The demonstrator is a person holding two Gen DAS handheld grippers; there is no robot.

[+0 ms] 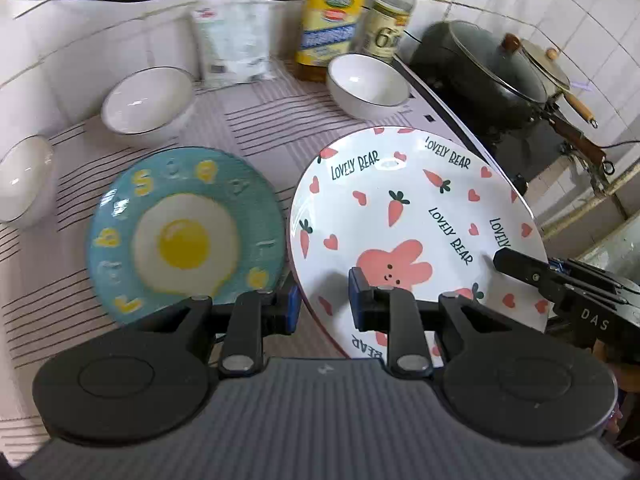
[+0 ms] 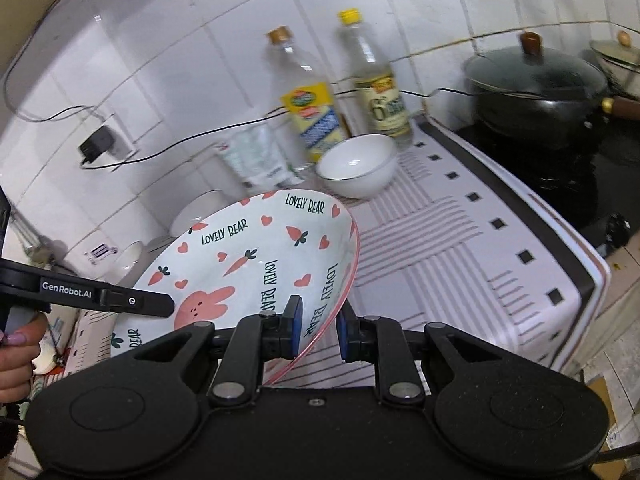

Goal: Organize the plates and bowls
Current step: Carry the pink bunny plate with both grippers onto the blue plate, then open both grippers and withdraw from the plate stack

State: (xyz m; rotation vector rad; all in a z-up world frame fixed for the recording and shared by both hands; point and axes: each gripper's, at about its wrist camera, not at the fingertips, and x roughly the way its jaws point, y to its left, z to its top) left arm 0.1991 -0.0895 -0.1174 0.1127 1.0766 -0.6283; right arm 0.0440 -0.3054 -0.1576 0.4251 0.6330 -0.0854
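A white plate (image 1: 400, 208) with pink rabbit, carrots and "LOVELY BEAR" lettering hangs tilted above the striped cloth (image 1: 248, 120). My left gripper (image 1: 323, 300) is shut on its near rim, blue pads on either side. My right gripper (image 2: 319, 332) is shut on the opposite rim of the same plate (image 2: 248, 260). A blue plate (image 1: 184, 236) painted with a fried egg lies flat on the cloth just left of it. Three white bowls stand on the cloth: one far left (image 1: 24, 180), one at the back left (image 1: 148, 100), one at the back right (image 1: 366, 84).
Two bottles (image 2: 308, 112) (image 2: 380, 92) and a white bag (image 1: 234, 44) stand against the tiled wall. A black pot with a glass lid (image 2: 536, 92) sits on the dark stove at right. A charger and cable (image 2: 96, 144) hang on the wall. The counter edge drops off at right.
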